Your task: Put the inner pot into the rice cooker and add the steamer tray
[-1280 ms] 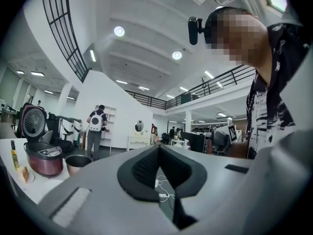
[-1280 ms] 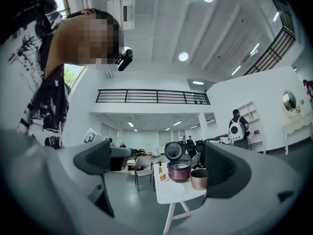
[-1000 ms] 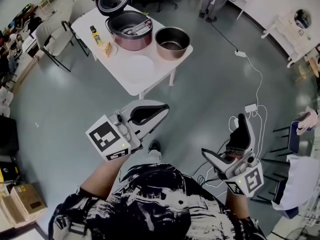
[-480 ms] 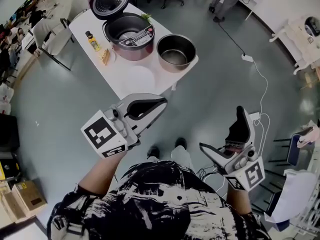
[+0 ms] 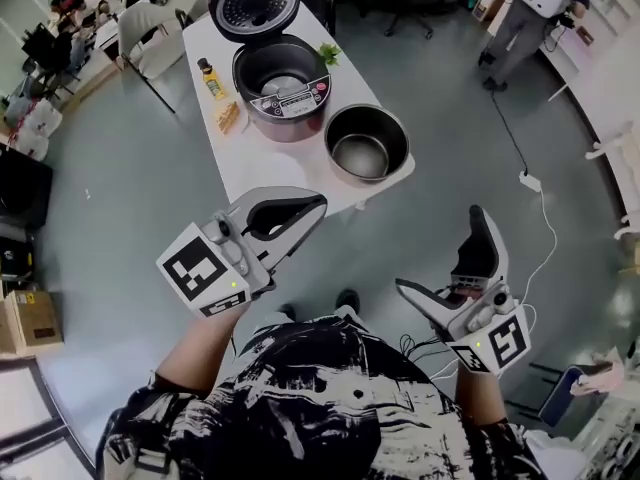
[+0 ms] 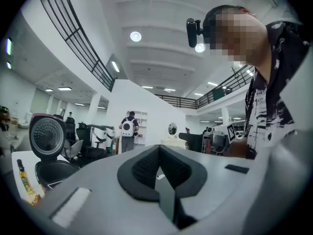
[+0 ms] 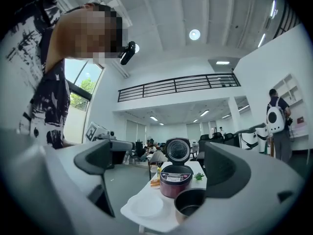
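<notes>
Upper centre of the head view, the inner pot (image 5: 366, 143) stands on the white bench (image 5: 300, 173), just lower right of the open-lidded rice cooker (image 5: 285, 83). Both tools hang lower in the frame, empty: left tool (image 5: 318, 204) pressed together, right tool (image 5: 440, 253) spread wide

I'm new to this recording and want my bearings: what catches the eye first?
The rice cooker stands open on the white table ahead, the metal inner pot beside it. Nearer, the left gripper is shut and the right gripper wide open, both empty and short of the table.
</notes>
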`<state>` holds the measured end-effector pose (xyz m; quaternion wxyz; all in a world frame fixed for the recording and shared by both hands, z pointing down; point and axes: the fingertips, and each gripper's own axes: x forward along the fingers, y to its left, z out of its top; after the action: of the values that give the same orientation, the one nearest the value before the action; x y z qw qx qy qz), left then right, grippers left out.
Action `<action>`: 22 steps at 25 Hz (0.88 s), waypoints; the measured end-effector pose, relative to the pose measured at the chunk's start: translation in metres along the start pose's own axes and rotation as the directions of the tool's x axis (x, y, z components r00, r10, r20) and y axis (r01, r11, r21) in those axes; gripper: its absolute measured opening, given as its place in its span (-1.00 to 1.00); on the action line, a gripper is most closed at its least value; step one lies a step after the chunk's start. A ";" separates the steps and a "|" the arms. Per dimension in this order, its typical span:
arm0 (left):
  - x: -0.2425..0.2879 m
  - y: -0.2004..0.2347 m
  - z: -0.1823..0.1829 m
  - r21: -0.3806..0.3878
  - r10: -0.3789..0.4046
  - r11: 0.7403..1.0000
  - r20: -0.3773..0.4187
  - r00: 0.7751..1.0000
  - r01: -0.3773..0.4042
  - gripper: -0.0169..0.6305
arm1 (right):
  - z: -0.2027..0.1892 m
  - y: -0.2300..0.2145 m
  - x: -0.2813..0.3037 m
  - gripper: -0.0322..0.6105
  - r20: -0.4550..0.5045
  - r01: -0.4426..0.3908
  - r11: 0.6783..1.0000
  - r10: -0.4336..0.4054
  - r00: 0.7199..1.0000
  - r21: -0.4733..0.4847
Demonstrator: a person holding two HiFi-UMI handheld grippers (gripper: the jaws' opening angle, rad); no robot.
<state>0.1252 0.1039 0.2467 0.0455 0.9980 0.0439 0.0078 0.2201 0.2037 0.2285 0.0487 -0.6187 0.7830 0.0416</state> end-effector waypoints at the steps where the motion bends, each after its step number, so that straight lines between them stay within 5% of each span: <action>1: 0.004 0.005 -0.001 -0.003 0.037 0.999 0.003 0.999 -0.037 -0.93 | -0.002 -0.013 0.005 0.82 -0.004 -0.031 1.000 0.031 1.000 0.000; 10: -0.019 0.064 -0.013 -0.042 0.259 0.965 -0.008 0.966 -0.259 -0.93 | -0.049 -0.087 0.085 0.82 -0.085 -0.148 0.989 0.147 0.985 -0.002; 15: -0.038 0.120 -0.014 -0.051 0.288 0.957 0.034 0.957 -0.286 -0.93 | -0.106 -0.136 0.143 0.82 -0.223 -0.085 0.995 0.072 0.972 -0.049; 22: -0.049 0.178 -0.009 -0.064 0.275 0.960 0.062 0.959 -0.271 -0.93 | -0.183 -0.190 0.179 0.82 -0.420 -0.007 0.997 -0.027 0.907 -0.077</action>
<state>0.0914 -0.0764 0.2713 0.0726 0.9925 -0.0961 -0.0200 0.3596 -0.0355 0.3863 -0.1447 -0.6185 0.7698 -0.0628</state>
